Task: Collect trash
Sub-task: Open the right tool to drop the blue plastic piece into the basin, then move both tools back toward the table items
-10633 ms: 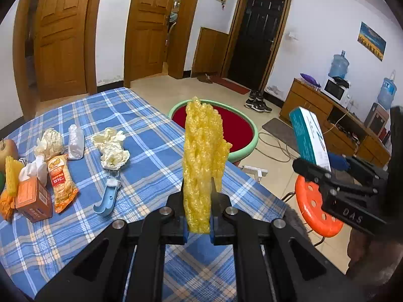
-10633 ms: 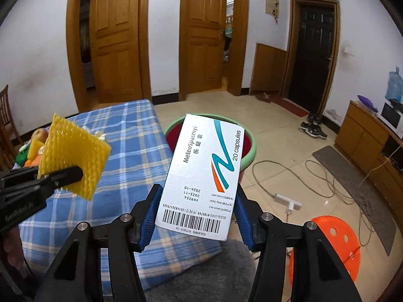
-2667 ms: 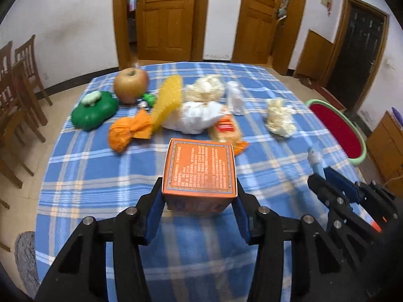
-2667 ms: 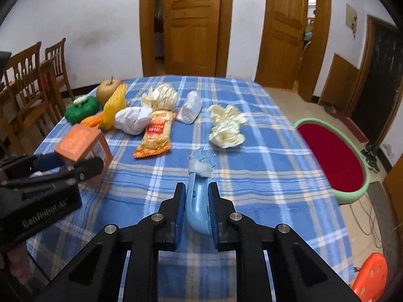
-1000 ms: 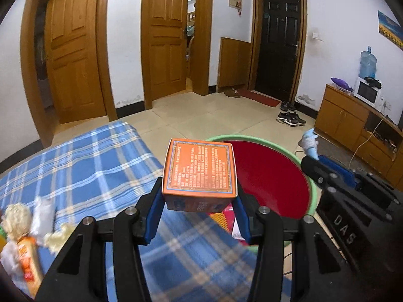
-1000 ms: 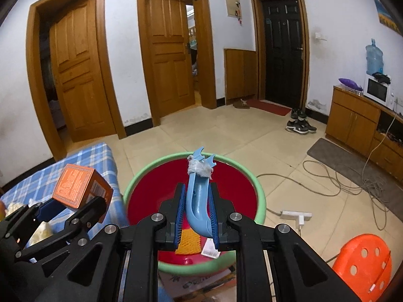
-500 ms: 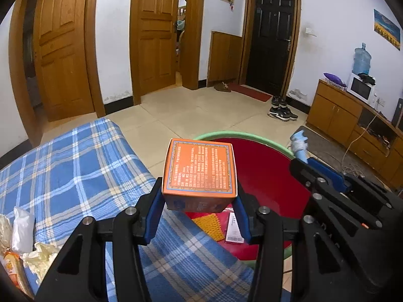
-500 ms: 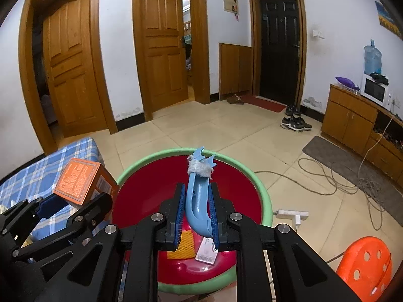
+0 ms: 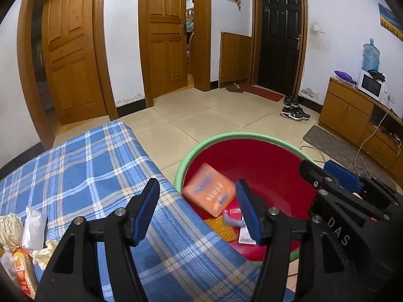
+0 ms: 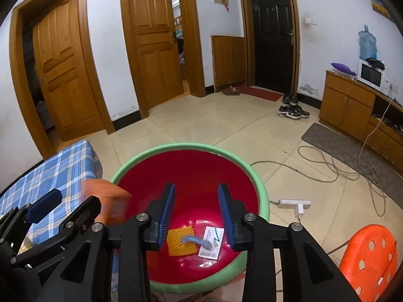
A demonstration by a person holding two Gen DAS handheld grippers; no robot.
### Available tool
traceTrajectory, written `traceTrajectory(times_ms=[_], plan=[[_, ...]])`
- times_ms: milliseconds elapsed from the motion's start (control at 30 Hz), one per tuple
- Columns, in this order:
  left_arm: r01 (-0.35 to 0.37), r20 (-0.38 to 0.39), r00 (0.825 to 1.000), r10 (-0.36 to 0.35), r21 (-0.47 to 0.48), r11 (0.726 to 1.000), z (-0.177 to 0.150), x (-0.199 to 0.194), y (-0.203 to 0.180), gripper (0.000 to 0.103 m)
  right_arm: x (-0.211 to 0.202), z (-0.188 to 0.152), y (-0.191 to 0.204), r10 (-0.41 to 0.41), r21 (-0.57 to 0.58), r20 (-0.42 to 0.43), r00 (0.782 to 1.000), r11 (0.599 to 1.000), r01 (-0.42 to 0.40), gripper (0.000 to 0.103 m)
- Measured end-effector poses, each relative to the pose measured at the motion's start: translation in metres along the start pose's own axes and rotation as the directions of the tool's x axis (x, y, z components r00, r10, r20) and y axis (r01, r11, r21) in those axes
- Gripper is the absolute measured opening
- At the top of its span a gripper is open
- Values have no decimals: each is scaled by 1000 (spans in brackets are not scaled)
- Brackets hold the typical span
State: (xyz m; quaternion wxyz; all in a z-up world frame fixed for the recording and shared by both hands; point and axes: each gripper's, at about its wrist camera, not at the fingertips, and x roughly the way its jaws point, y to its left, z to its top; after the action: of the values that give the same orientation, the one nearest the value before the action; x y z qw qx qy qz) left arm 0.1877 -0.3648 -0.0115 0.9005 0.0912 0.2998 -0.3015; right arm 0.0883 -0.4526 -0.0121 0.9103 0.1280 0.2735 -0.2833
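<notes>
My left gripper (image 9: 196,196) stands over the table's edge, its jaws opening with nothing pressed between them. Just past its fingers the orange box (image 9: 206,193) tumbles, blurred, into the red basin with the green rim (image 9: 226,136). My right gripper (image 10: 196,214) hangs over the same basin (image 10: 189,148), jaws opening and empty. Below it the blue plastic piece (image 10: 196,241) lies on the basin floor across the yellow foam net (image 10: 180,241) and the white medicine box (image 10: 211,241). The orange box (image 10: 108,193) shows as an orange blur beside the left gripper (image 10: 74,201).
The blue plaid table (image 9: 88,176) carries crumpled paper and a snack packet (image 9: 22,271) at its left end. An orange stool (image 10: 372,259), a power strip (image 10: 294,203) with cables and a wooden cabinet (image 9: 352,110) stand around the basin.
Both grippers have opened. The orange box has left the left gripper and falls toward the basin. The blue piece has dropped from the right gripper into the basin.
</notes>
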Motion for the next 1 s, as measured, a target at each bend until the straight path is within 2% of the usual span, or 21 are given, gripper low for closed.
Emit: traceTrajectory(times_ms=[533, 633, 733, 867, 1000], plan=[[-4, -11, 1000, 3, -24, 1000, -1, -2, 8, 67, -1, 0, 6, -23, -23, 12, 1000, 999, 23, 41], [-14, 11, 1000, 14, -11, 1000, -6, -12, 12, 72, -4, 0, 6, 5, -25, 16, 1000, 1000, -4, 47], [17, -18, 1000, -17, -10, 1000, -12, -29, 16, 73, -14, -5, 5, 19, -36, 7, 1000, 999, -19, 51], [7, 9, 1000, -8, 17, 1000, -25, -71, 15, 75, -40, -14, 7, 73, -41, -21, 997, 996, -74, 51], [19, -3, 1000, -19, -43, 999, -44, -106, 25, 76, -76, -28, 13, 101, -74, -16, 995, 992, -102, 51]])
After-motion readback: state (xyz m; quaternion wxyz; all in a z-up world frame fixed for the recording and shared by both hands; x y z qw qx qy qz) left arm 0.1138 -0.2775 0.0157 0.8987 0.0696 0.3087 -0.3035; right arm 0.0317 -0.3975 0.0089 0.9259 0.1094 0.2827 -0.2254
